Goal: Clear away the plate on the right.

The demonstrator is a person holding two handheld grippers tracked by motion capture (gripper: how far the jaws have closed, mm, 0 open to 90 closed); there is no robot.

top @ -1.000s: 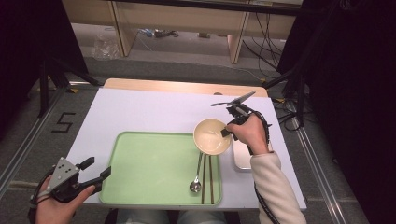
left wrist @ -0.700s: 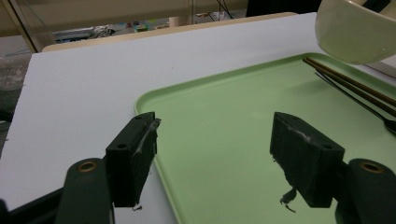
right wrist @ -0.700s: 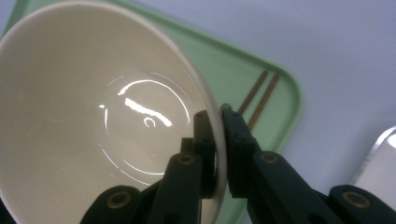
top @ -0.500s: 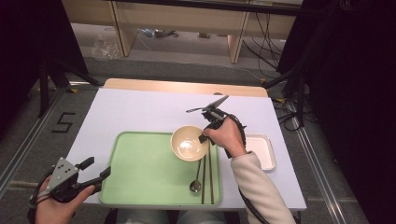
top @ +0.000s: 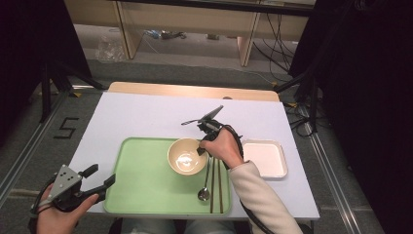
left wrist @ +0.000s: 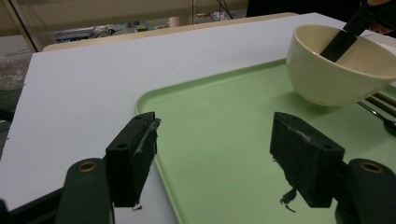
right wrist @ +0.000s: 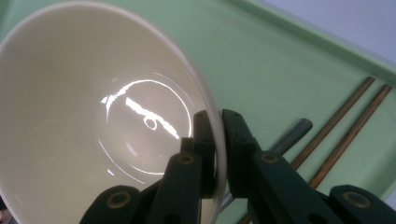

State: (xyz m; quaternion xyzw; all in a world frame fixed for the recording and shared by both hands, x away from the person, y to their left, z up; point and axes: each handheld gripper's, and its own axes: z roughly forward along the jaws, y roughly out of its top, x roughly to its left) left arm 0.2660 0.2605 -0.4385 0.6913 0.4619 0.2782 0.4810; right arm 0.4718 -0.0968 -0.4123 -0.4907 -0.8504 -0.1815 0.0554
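over the smooth green tray (top: 146,180), right gripper (top: 200,147) pinches a glossy round bowl (top: 185,157).

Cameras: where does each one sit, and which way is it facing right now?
High view: above the person's side, looking forward and down at the green tray; both forearms and each hand-held gripper enter from below.
Left gripper view: rides the left hand-held gripper, open, facing across the tray.
Right gripper view: rides the right hand-held gripper, clamped on the bowl rim.
All share bowl and tray.
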